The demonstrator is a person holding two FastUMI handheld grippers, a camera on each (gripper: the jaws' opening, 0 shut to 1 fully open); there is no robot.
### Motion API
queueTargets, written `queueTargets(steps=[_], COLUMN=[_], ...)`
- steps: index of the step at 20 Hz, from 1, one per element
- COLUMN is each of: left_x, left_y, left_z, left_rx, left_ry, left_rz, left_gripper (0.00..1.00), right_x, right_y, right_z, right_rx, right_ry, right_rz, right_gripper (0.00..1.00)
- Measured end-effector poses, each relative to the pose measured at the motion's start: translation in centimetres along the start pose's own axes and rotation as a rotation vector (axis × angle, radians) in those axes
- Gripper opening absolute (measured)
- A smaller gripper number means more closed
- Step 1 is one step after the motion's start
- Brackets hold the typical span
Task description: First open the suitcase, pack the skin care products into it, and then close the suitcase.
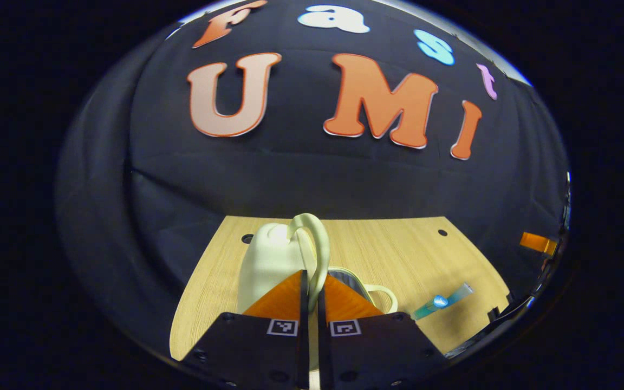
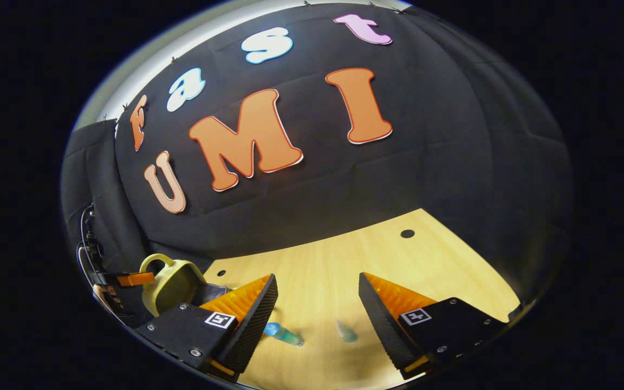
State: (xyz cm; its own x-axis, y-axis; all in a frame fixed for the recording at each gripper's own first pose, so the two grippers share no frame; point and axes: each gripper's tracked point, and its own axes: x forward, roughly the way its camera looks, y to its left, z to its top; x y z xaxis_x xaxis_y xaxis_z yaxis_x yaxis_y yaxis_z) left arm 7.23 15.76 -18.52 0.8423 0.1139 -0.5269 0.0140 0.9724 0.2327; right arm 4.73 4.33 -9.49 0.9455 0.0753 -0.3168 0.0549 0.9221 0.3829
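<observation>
Your left gripper (image 1: 312, 292) is clamped down on the curved carry handle (image 1: 314, 244) of the small cream-coloured hard-shell suitcase (image 1: 266, 268). Both fingers are pinched together with just the thin handle strap between them, and the handle arches up and away from the tips. The case's lid is tipped up on the left side of the fingers in the left gripper view, and just right of them you can see a bit of the grey lining of the lower half (image 1: 352, 281) plus a second little cream loop handle (image 1: 385, 298). So the case looks at least partly open.

It all sits on the light wood-grain tabletop (image 1: 398, 254). The skin care stuff is not in the case: a slim teal tube with a blue cap (image 1: 442, 300) lies flat on the table, off to the right of the suitcase and well apart from it.

Your right gripper (image 2: 317, 303) is spread wide with nothing between the fingers, hanging over the table. In the right gripper view that blue-capped tube (image 2: 285, 334) lies just beside the left finger, and there's a second smaller pale teal item (image 2: 347, 331) near it, too blurry to tell what it is. The suitcase (image 2: 174, 284) is off at the far left there, with your other gripper (image 2: 128, 279) at it.
</observation>
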Motion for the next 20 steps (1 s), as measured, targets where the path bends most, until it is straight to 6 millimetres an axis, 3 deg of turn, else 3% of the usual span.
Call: queueTargets(steps=[2,4,10,15,18,20], left_x=[-0.5,-1.2,-0.9,0.7,2.0,3.3], left_y=[4.3,9.3,18.0,25.5,29.0,31.3], left_z=[0.8,0.1,-2.3,-6.8,-11.0,-14.9], left_rx=[0.014,0.007,-0.05,-0.141,-0.25,-0.314], left_ry=[-0.023,-0.02,-0.046,-0.026,0.002,0.062], left_rz=[0.081,0.142,0.208,0.228,0.238,0.264], left_gripper=[0.07,0.07,0.07,0.07,0.07,0.07], right_x=[0.0,-0.2,-0.2,-0.4,-0.2,0.3], right_y=[0.6,1.2,2.5,3.6,3.7,3.7], right_z=[-0.2,-0.3,-1.9,-3.2,-4.1,-4.5], right_rx=[-0.006,-0.002,-0.02,-0.073,-0.066,-0.098], right_ry=[0.01,0.018,0.053,0.076,0.106,0.123], right_rz=[0.014,0.028,0.029,0.031,0.021,0.001], right_gripper=[0.95,0.95,0.95,0.95,0.95,0.95])
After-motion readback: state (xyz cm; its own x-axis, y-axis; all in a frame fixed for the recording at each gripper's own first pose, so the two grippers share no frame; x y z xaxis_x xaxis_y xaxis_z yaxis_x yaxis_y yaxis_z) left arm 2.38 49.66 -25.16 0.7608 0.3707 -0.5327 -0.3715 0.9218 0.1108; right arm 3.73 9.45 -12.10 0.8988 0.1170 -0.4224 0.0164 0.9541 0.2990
